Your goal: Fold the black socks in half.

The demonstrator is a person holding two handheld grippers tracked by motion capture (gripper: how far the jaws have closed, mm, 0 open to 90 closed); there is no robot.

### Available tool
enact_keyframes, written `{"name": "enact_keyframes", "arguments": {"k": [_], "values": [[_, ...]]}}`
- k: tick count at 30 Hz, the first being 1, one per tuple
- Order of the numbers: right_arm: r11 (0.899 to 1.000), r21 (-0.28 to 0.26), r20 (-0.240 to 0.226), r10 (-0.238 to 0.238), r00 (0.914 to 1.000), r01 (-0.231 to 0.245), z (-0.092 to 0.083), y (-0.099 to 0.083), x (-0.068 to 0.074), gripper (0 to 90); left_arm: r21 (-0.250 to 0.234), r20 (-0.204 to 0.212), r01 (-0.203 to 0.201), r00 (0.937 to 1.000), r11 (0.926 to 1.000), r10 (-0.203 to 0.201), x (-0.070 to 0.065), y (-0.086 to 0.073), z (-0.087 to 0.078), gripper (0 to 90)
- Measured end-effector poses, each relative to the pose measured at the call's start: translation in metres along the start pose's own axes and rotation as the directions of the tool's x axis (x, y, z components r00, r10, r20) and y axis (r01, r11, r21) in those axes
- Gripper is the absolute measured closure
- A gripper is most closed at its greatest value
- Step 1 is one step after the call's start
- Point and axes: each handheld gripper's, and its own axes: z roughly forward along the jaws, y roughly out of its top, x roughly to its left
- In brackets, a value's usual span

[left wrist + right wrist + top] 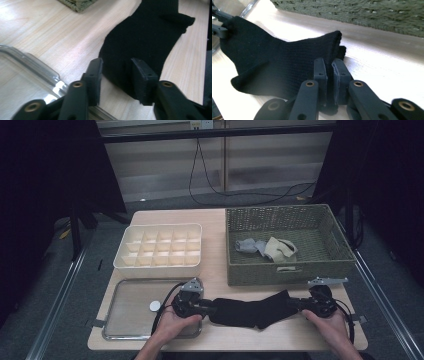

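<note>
Wooden table [220, 220] carries my black sock [250, 310], stretched along its near edge. My right gripper [329, 67] pinches the cuff tight; my left gripper [116, 68] gapes around the other end.

My two grippers, left [202, 306] and right [300, 303], are black; brass rivets stud their jaws; grey three-cornered plates on top; black cables trail.

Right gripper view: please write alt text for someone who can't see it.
The right gripper, its jaws nearly shut, pinches one end of a black sock lying on a light wooden table. A green woven basket runs along the top, just beyond the sock.
</note>
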Motion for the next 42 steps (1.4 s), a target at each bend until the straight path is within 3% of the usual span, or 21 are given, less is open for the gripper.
{"name": "enact_keyframes", "arguments": {"k": [13,24,30,42], "values": [[0.998,-0.063,-0.033,0.006,0.9995,-0.008,-0.014,0.007,0.000,83.1,0.021,0.003,-0.006,1.0000,0.9998,0.006,-0.004,0.001,0.009,62.2],[0.993,-0.115,-0.076,0.000,0.9971,-0.009,-0.021,0.021,0.011,83.1,0.017,0.011,0.001,0.9999,0.9999,-0.001,-0.005,0.003,0.014,61.4],[0.993,-0.121,-0.104,-0.021,0.9944,0.008,-0.019,0.029,0.020,83.1,0.012,0.009,-0.010,0.9999,0.9999,0.010,-0.007,0.004,0.016,61.3],[0.991,-0.131,-0.143,-0.017,0.9895,-0.002,-0.013,0.033,0.030,83.1,0.012,0.017,-0.018,0.9997,0.9998,0.018,-0.006,0.004,0.017,59.6]]}}
